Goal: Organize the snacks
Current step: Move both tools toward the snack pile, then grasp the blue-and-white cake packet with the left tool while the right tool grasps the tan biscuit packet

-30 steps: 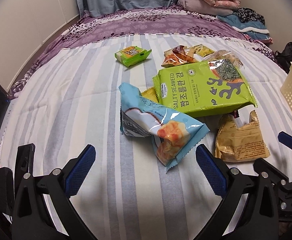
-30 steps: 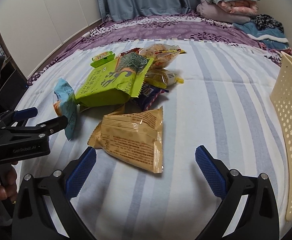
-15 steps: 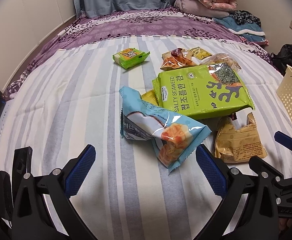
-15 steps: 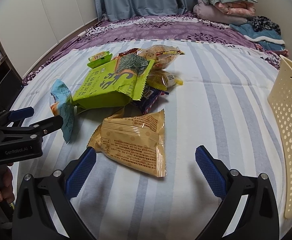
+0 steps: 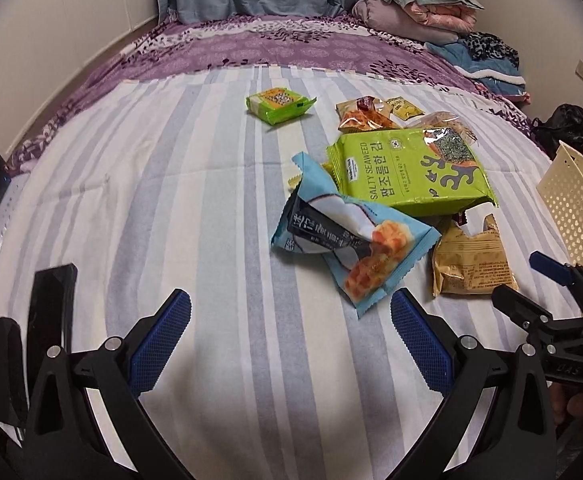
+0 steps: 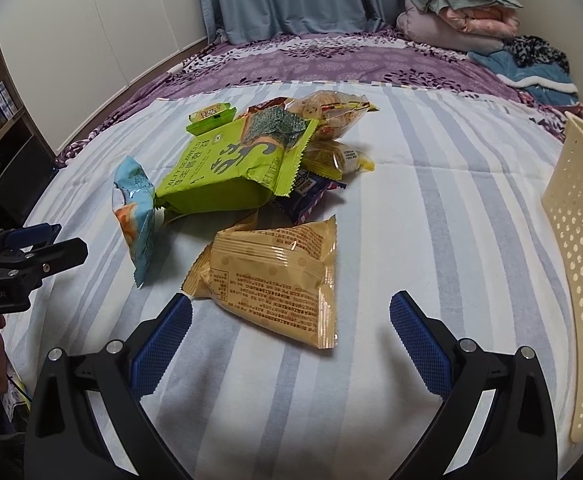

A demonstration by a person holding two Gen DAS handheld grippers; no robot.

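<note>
Brightness: moderate indoor light, even across the striped bed cover [image 5: 195,184], dimmer toward the frame edges.
Source: seems overhead; no lamp in view.
Shadows: soft dark patch on the cover at lower centre of each frame, between the claw arms.
Glare: small highlights on the green seaweed bag [image 5: 411,172] and the tan packet [image 6: 275,276].
Distortion: strong fisheye bending, black vignette in the corners.
Focus: centre sharp; folded blankets [image 6: 463,12] at upper right slightly soft.

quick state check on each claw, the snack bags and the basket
left claw: open, empty
right claw: open, empty
seaweed bag: sealed, flat on the pile
blue bag: sealed, crumpled
tan bag: sealed, on the bed
basket: apart from the snacks
</note>
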